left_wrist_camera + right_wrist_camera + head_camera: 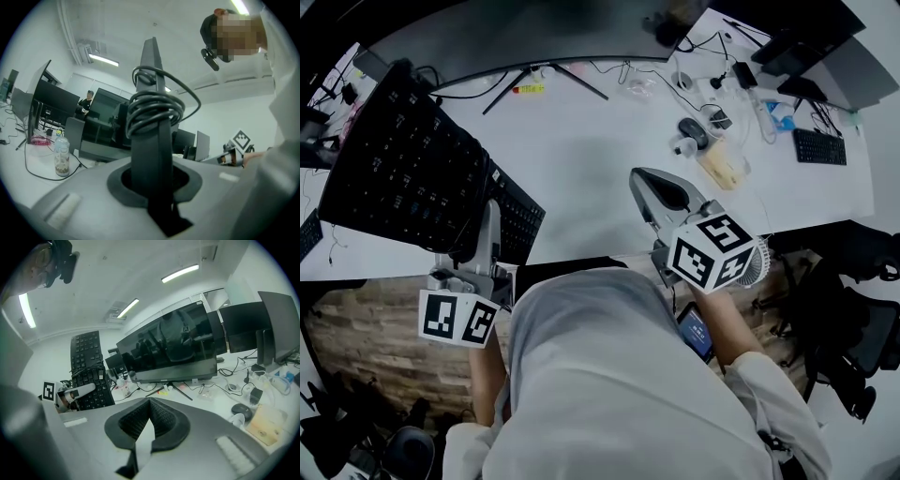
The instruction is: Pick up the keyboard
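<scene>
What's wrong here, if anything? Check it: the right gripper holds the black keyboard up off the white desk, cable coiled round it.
Not right: the left gripper holds the black keyboard up off the white desk, cable coiled round it. The left gripper view shows its jaws closed on the keyboard.

White desk (581,159) under ceiling strip lights (180,273), above wood-plank floor (366,342).

Right hand-held gripper (149,403) jaws together, empty, keyboard (88,366) upright at left — left hand-held gripper (77,393) gripping it, monitor (171,345) behind
</scene>
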Available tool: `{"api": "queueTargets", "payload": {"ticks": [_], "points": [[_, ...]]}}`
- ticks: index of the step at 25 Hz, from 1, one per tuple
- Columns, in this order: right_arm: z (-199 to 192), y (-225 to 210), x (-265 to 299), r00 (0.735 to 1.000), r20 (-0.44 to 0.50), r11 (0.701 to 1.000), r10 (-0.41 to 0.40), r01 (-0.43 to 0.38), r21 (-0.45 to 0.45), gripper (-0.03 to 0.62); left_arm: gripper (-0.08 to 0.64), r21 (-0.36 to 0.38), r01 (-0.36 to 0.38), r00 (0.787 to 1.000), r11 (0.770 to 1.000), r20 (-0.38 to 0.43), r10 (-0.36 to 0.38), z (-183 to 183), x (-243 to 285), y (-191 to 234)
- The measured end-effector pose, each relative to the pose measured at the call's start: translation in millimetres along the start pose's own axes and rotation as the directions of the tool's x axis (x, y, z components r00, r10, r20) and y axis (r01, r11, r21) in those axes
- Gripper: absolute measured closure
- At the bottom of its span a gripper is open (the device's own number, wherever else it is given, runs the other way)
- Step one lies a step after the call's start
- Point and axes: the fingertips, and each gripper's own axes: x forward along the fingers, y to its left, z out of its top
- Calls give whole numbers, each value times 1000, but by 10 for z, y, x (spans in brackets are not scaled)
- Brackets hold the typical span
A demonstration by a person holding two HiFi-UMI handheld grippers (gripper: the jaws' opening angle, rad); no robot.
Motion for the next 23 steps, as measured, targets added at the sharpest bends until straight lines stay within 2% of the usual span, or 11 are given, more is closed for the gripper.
{"api": "queueTargets", "payload": {"ticks": [5,13,16,23], "points": [[43,-58,-60,1000,17,1000,-23,23,9,592,560,19,-24,1000,1000,2,24,15,-1,59],[135,31,-105,999,-1,998,-51,51,-34,591,560,58,-32,999,998,8,32,155,-185,150],[204,-86,-127,998,-4,996,-65,64,-61,591,560,70,-36,999,997,3,36,129,-141,106],[107,-351,4,996,-28,994,-89,87,-72,591,560,25,-17,1000,1000,-13,18,-81,80,40]]}}
